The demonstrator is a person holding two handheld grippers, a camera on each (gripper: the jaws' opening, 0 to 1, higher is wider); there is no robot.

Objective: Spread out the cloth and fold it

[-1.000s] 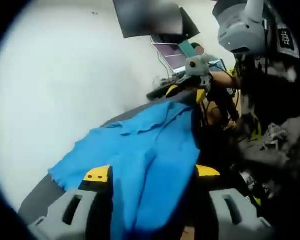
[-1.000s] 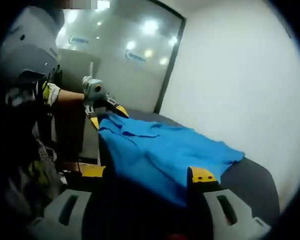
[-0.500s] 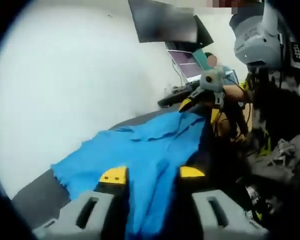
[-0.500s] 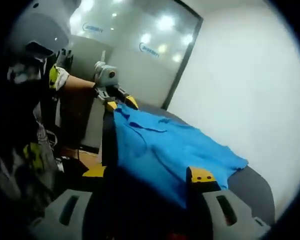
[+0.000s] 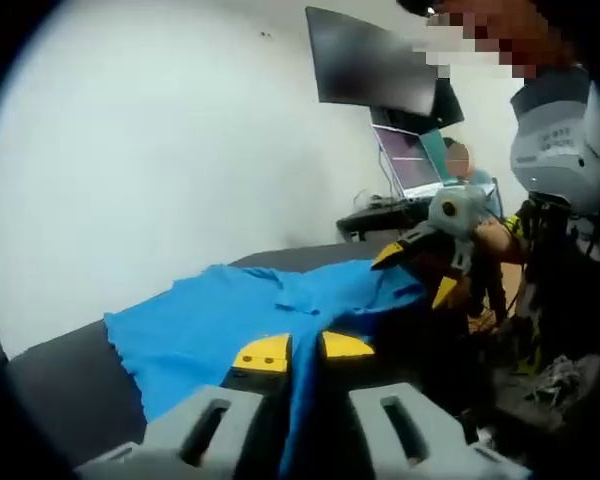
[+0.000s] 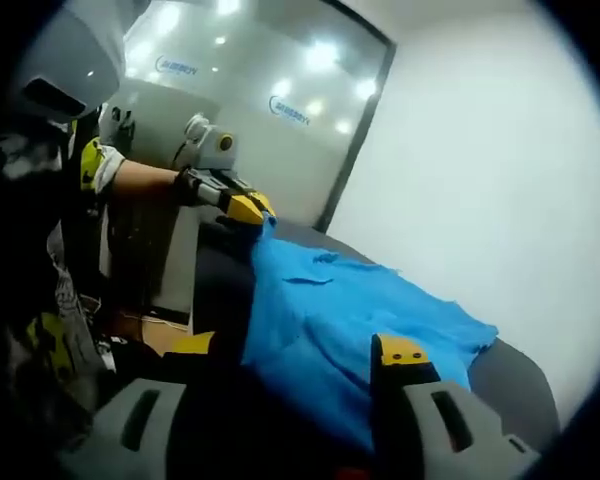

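I have the blue cloth (image 5: 230, 315) strung between my two tongs, and that line between them is what the next move turns on. My left tongs (image 5: 305, 350) are nearly closed, the yellow tips close together with a fold of the cloth's near edge pinched between them. In the right gripper view, the same tongs (image 6: 248, 210) sit at the far corner, tips together on the cloth. My right tongs (image 6: 300, 350) are harder to read: the yellow tips stand well apart, the cloth drapes over and between them, and I cannot tell whether they really have it. In the left gripper view those tongs (image 5: 415, 265) meet the far corner of the cloth with yellow tips splayed, so I judge they have a hold there, but not firmly.

The cloth runs long from one tongs to the other along the near side of the dark bench (image 5: 60, 370), its held edge lifted off the surface and the rest lying rumpled on the bench towards the white wall (image 5: 160, 150). The far edge lies ragged near the bench's wall-side rim. So the cloth lies forward of both tongs, each tongs at its own end. I judge there is open bench beyond the cloth on my left side, less towards the wall; the room to pull is outward, apart, and back towards me
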